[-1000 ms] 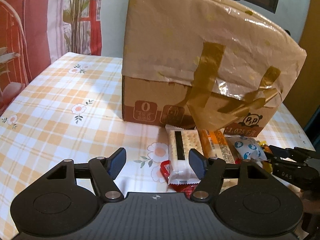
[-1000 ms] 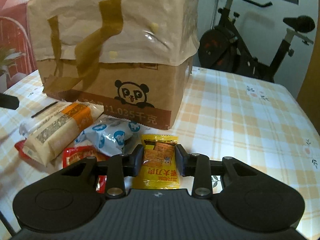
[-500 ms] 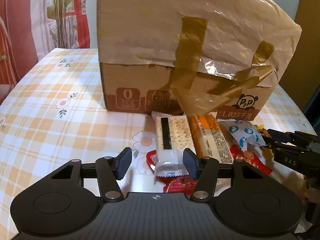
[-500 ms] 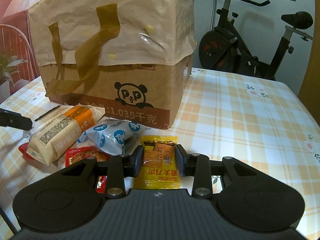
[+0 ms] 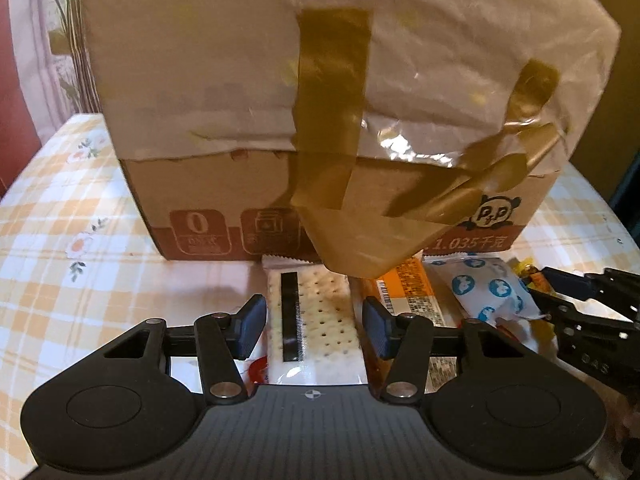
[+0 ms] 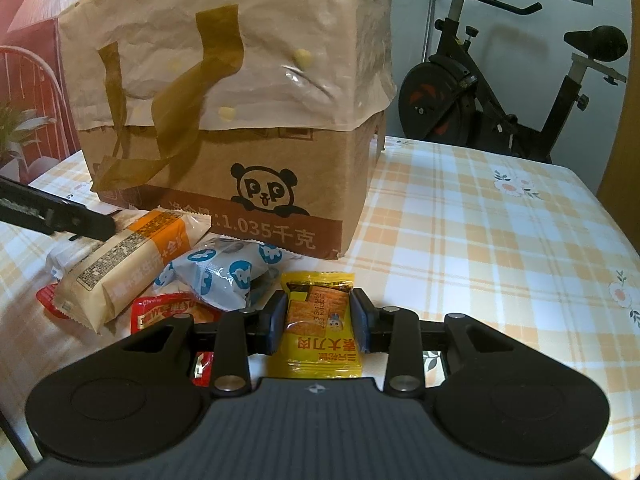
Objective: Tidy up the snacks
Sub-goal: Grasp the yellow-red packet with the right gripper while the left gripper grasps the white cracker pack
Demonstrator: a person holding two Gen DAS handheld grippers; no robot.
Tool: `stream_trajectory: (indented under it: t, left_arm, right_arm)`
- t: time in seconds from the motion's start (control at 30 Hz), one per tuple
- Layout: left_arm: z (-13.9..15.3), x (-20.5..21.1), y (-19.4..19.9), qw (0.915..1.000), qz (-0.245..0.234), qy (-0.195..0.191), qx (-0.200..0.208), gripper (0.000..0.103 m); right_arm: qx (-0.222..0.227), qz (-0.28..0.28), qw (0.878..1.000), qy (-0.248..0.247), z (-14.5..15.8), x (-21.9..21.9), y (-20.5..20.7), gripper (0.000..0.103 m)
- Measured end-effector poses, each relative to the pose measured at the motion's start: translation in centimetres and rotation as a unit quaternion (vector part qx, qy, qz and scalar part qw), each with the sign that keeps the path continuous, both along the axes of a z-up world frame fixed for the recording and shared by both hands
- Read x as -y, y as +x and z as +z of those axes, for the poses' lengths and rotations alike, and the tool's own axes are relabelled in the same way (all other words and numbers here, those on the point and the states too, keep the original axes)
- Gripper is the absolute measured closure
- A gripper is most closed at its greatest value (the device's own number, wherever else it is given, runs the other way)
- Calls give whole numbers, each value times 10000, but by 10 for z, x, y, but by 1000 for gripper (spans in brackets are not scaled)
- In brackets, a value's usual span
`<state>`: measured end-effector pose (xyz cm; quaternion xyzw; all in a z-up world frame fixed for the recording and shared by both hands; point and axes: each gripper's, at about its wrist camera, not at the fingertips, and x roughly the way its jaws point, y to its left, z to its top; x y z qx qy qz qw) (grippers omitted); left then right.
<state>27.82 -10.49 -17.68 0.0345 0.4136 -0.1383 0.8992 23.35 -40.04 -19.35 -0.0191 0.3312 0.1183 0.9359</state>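
Note:
A white cracker pack lies on the checked tablecloth in front of the paper-covered cardboard box. My left gripper straddles it. Its jaws are closing, and the blue pads stand just beside the pack's long edges. Right of it lie an orange-beige bar pack and a blue-and-white pouch. My right gripper is shut on a yellow snack packet that rests on the table. Red packets lie partly under the pile. A left gripper finger shows at the right wrist view's left edge.
The box, wrapped in paper and brown tape, fills the back of the table. An exercise bike stands beyond the far table edge. A red-patterned curtain and plant stems are behind at the left.
My left gripper has moved forward towards the box and now frames the cracker pack, with its jaws narrowed around it. The right gripper has kept still on the yellow packet.

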Motion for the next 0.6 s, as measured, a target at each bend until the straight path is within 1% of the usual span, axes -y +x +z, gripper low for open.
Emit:
stream_trajectory:
  t: [0.13,0.23,0.37,0.6]
  left_arm:
    - [-10,4,6,9999,56,41,-102,49]
    - [-11,2,3,10000,45,5,-57,52]
    - [-9,-6,-9,9998,74,-198,-14,53]
    - [3,-21,-35,9992,161,-340,135,53]
  right_arm:
    - [1,-3,10000,7,0,0,0,66]
    - [0,-3,10000,4,0,0,0,66]
    - [-6,-9,10000,37,0,0,0,66]
    - [-17,-16,9999,124,1,2,1,66]
